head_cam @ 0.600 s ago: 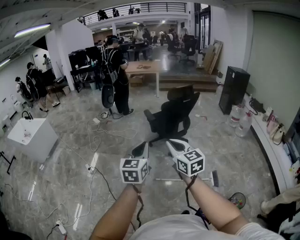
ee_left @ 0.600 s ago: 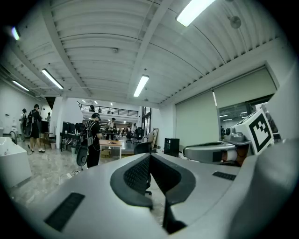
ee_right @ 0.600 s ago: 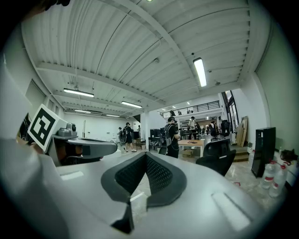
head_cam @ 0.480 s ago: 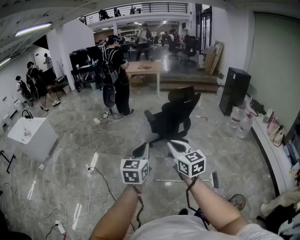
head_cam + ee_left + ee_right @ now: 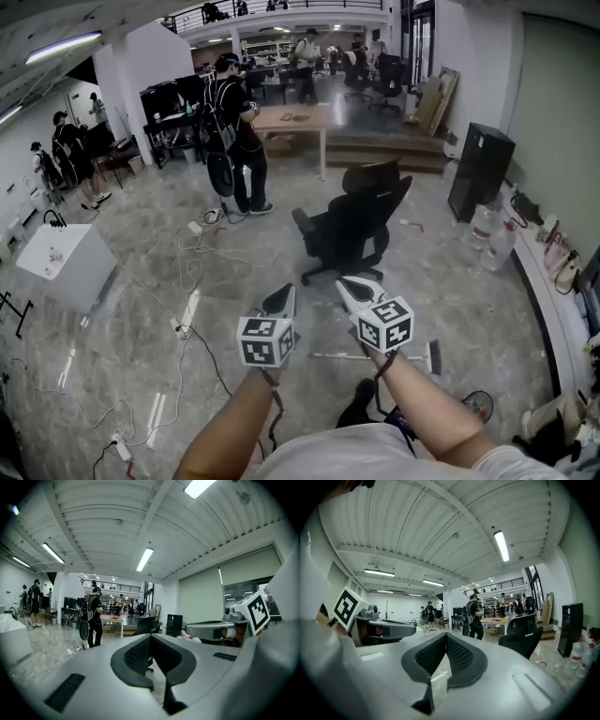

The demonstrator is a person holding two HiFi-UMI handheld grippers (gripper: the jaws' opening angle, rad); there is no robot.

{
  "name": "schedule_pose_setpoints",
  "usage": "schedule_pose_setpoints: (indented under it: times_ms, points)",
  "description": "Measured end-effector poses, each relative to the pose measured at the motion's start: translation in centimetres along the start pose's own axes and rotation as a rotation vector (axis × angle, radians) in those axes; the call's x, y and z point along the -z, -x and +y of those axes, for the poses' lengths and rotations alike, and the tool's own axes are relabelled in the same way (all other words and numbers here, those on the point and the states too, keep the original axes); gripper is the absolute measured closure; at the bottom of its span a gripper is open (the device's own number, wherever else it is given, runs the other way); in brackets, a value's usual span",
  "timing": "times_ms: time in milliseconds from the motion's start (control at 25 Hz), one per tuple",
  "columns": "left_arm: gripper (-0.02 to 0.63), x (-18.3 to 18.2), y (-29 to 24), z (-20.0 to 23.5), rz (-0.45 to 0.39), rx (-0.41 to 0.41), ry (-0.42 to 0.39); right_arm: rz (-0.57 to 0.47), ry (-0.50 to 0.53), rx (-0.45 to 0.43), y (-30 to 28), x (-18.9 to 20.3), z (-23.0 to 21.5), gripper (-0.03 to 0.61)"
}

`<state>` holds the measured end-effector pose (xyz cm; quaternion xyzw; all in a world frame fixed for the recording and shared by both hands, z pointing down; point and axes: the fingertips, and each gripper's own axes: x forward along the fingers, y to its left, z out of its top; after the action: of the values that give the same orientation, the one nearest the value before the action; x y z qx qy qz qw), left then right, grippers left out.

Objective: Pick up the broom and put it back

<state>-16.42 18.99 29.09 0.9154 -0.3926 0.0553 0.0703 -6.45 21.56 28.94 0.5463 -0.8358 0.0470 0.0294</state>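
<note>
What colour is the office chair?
The office chair is black, clearest in the head view.

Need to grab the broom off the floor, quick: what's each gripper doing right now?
Left gripper: closed, holding nothing.
Right gripper: closed, holding nothing.

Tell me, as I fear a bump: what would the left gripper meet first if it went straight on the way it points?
Most likely the black office chair: it sits dead ahead of the left gripper, and nothing nearer shows in that line. How far off is unclear.
</note>
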Motion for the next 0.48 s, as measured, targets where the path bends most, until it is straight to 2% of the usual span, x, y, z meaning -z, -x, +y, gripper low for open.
schedule_pose_setpoints:
  times_ms: [280, 480]
  points:
    - [0.609, 1.6, -12.3, 3.7, 0.033, -0.035, 0.013, 0.027, -0.033, -0.059, -8.6, 3.0, -10.0, 0.574]
    - [0.609, 2.0, -23.3, 6.7, 0.068, -0.038, 0.006, 0.139, 0.022, -0.176, -17.0, 6.6, -18.1, 0.564]
